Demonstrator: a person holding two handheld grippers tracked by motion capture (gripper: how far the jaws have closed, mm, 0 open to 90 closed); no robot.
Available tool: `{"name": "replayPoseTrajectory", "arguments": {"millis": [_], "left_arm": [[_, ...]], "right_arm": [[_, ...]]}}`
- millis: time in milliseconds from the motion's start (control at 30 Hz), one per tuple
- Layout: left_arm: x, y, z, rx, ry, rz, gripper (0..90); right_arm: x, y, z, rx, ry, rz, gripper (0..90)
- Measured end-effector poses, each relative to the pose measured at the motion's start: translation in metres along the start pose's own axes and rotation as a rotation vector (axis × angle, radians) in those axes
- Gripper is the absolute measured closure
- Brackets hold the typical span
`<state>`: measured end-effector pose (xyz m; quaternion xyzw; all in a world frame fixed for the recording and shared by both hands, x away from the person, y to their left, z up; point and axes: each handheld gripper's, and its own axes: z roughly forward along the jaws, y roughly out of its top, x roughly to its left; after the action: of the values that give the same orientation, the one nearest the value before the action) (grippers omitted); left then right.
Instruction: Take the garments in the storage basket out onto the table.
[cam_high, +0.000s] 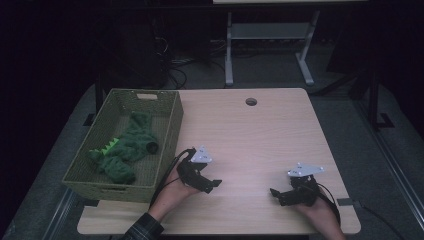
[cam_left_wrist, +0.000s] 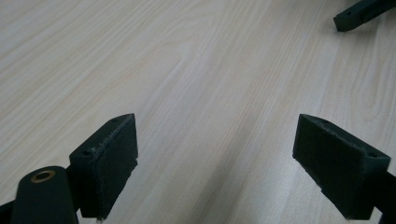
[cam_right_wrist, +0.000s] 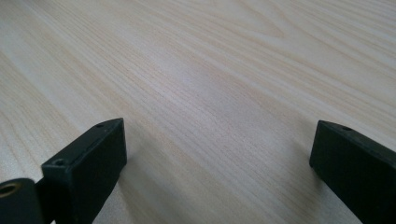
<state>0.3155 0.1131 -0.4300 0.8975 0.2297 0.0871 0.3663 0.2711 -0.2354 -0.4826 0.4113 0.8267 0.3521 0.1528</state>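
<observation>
Green plush dinosaur (cam_high: 127, 146) lies inside the woven basket (cam_high: 169, 131) at the table's (cam_high: 260, 135) left edge. Just right of the basket, the left gripper (cam_high: 214, 184) rests with jaws apart and empty. Farther right of it, the right gripper (cam_high: 276, 194) also sits spread wide, holding nothing.

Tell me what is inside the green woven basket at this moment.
The basket holds a green plush toy with lighter green spikes, lying on the basket's floor. Whatever lies beneath the toy, or close behind the near wall, is covered. Both grippers rest open over the table, apart from it.
</observation>
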Motion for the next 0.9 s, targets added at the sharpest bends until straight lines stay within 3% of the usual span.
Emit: {"name": "replayPoseTrajectory", "arguments": {"millis": [400, 667, 900], "left_arm": [[0.004, 0.008, -0.010, -0.015, -0.014, -0.006, 13.5], [0.006, 0.017, -0.018, -0.008, -0.041, 0.009, 13.5], [0.009, 0.027, -0.026, -0.026, -0.040, 0.018, 13.5]], "right_arm": [[0.000, 0.000, 0.000, 0.001, 0.000, 0.000, 3.7], [0.000, 0.000, 0.000, 0.002, 0.000, 0.001, 3.7], [0.000, 0.000, 0.000, 0.001, 0.000, 0.001, 3.7]]}}
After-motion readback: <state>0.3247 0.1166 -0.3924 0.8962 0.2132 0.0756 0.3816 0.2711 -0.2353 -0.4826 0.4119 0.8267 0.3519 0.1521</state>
